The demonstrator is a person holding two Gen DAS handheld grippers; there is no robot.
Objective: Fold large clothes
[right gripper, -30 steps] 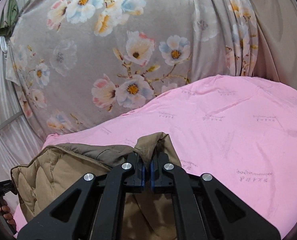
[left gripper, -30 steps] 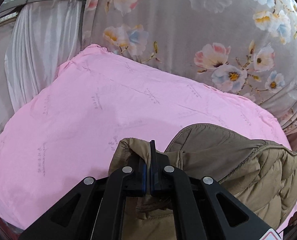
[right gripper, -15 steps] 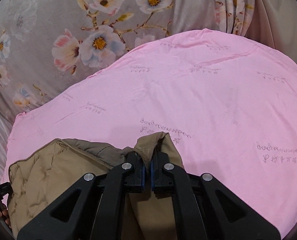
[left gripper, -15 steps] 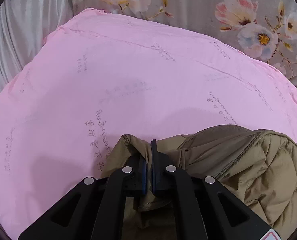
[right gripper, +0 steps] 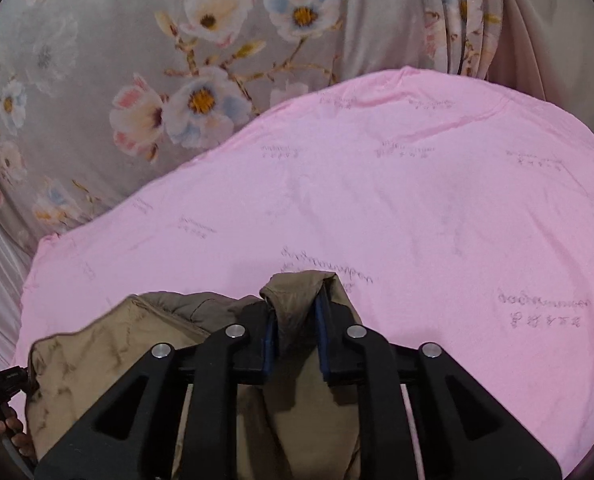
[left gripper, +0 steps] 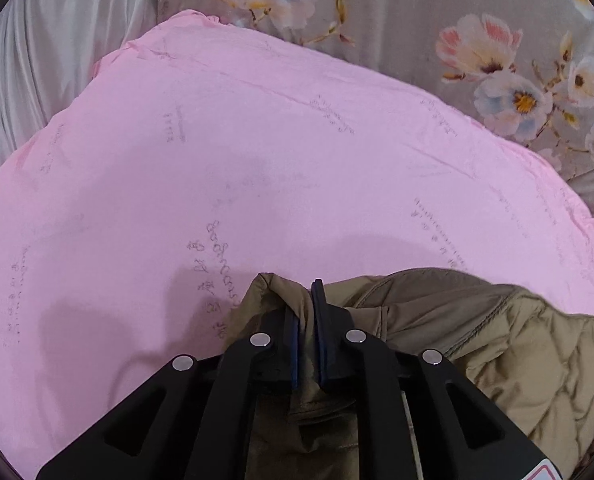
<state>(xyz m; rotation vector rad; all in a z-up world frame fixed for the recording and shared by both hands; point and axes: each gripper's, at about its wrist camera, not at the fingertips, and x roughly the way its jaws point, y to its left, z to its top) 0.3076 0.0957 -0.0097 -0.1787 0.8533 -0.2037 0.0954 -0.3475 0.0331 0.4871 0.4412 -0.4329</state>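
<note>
A tan quilted jacket [left gripper: 517, 344] lies over the pink sheet [left gripper: 257, 152]. My left gripper [left gripper: 306, 304] has a fold of the jacket's edge between its fingers, with the jaws slightly apart. In the right wrist view the jacket [right gripper: 109, 360] spreads to the left, and my right gripper [right gripper: 295, 308] has another bunched fold between its fingers, with the jaws wider apart than before. The cloth still sits between the pads of both. The jacket's lower part is hidden below the grippers.
The pink sheet [right gripper: 417, 208] covers a raised soft surface. A grey floral curtain [right gripper: 177, 60] hangs behind it, also in the left wrist view [left gripper: 497, 40]. Pale drapes [left gripper: 37, 40] hang at the left. A hand on the other gripper's handle [right gripper: 1, 420] shows at the lower left.
Both grippers have come down closer to the pink sheet with the jacket edge. The jaws of both have parted, the right more than the left.
</note>
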